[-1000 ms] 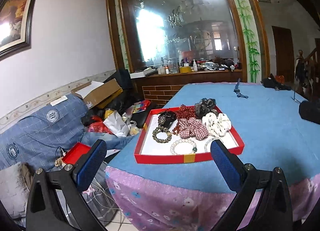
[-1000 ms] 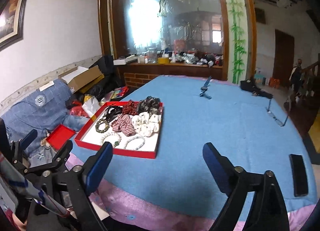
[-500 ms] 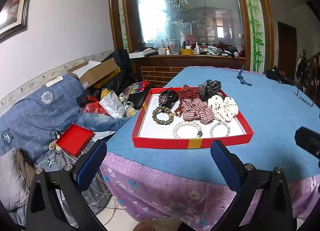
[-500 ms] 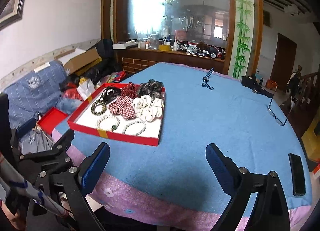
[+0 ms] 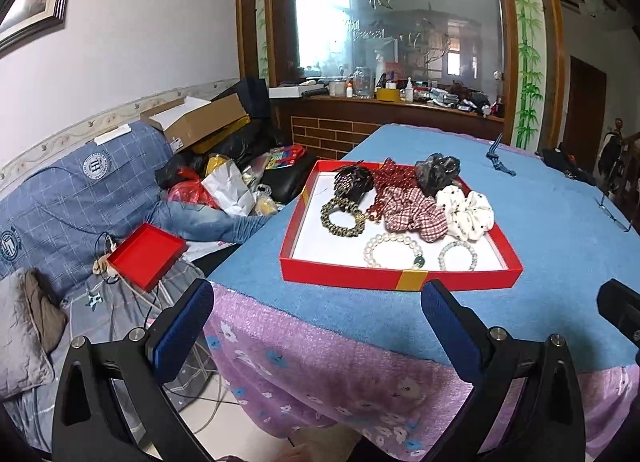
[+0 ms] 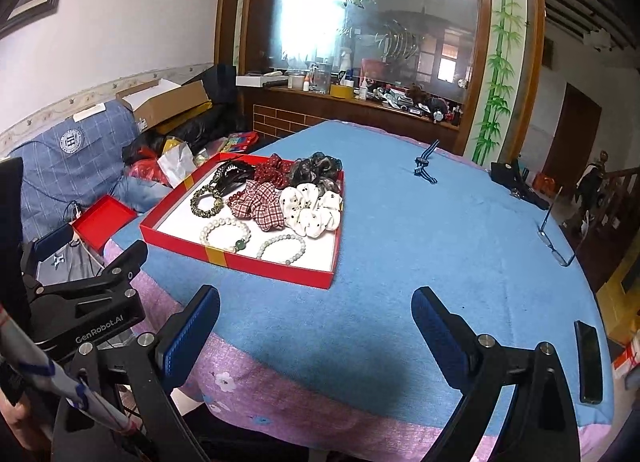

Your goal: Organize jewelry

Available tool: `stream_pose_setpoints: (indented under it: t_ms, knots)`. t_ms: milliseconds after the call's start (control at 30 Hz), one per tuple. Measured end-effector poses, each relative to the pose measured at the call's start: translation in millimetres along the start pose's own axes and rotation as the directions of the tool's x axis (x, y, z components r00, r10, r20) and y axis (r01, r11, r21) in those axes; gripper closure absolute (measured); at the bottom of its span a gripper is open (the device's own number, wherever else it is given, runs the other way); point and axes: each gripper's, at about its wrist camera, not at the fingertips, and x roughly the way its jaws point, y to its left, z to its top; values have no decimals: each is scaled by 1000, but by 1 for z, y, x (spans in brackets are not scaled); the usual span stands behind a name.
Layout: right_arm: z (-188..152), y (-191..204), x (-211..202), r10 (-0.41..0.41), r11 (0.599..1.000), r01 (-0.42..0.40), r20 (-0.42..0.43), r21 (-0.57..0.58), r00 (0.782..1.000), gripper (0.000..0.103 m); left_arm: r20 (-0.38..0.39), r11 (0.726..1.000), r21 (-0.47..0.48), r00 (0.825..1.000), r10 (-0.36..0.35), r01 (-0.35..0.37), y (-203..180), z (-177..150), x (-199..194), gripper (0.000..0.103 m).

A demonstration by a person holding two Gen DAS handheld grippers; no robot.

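A red tray (image 5: 352, 277) (image 6: 182, 240) sits on the blue tablecloth near the table's left front corner. It holds a white pearl bracelet (image 5: 392, 250) (image 6: 225, 234), a pale bead bracelet (image 5: 458, 255) (image 6: 281, 248), a dark beaded bracelet (image 5: 343, 217), a red plaid scrunchie (image 5: 414, 212) (image 6: 262, 204), a white dotted scrunchie (image 5: 466, 212) (image 6: 310, 208), a dark scrunchie (image 5: 436, 170) and red beads. My left gripper (image 5: 318, 326) is open and empty, in front of the table edge. My right gripper (image 6: 316, 322) is open and empty over the table's front edge, right of the tray.
A small red box lid (image 5: 146, 256) lies on the cluttered blue sofa at the left. On the table are glasses (image 6: 554, 234), a dark phone (image 6: 588, 366), a striped cord (image 6: 424, 170) and a black pouch (image 6: 516, 180). The table edge drops in a purple skirt (image 5: 320, 374).
Both grippers have risen and tilted down, so the tray now sits closer and larger in view. Both stay open and empty.
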Motion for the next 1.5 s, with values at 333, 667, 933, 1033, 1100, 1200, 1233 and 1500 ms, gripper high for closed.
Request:
stream_pose_setpoints:
  t_ms: [333, 667, 933, 1033, 1100, 1200, 1233, 1500]
  knots:
    - [-1, 2, 2, 4, 1000, -5, -10, -5, 1000, 4, -11, 999, 23, 999, 33, -32, -3, -2, 3, 0]
    - [-3, 3, 4, 6, 1000, -6, -21, -11, 1000, 4, -1, 992, 71, 994, 108, -108, -11, -4, 3, 0]
    - [-4, 3, 5, 6, 1000, -6, -25, -10, 1000, 4, -2, 993, 68, 995, 99, -99, -10, -5, 2, 0]
    - [-5, 3, 5, 6, 1000, -6, -26, -8, 1000, 4, 0, 993, 67, 995, 100, -99, -10, -5, 2, 0]
    - [-5, 2, 6, 6, 1000, -6, -27, -9, 1000, 4, -1, 992, 70, 995, 101, -101, -10, -5, 3, 0]
    - [-7, 3, 7, 7, 1000, -8, -32, -8, 999, 4, 0, 993, 69, 995, 98, -98, -10, -4, 2, 0]
    - [-7, 3, 7, 7, 1000, -8, -33, -8, 999, 4, 2, 993, 70, 995, 100, -100, -9, -5, 2, 0]
    - [-7, 2, 9, 8, 1000, -8, -35, -6, 999, 4, 5, 991, 73, 994, 108, -108, -8, -4, 0, 0]
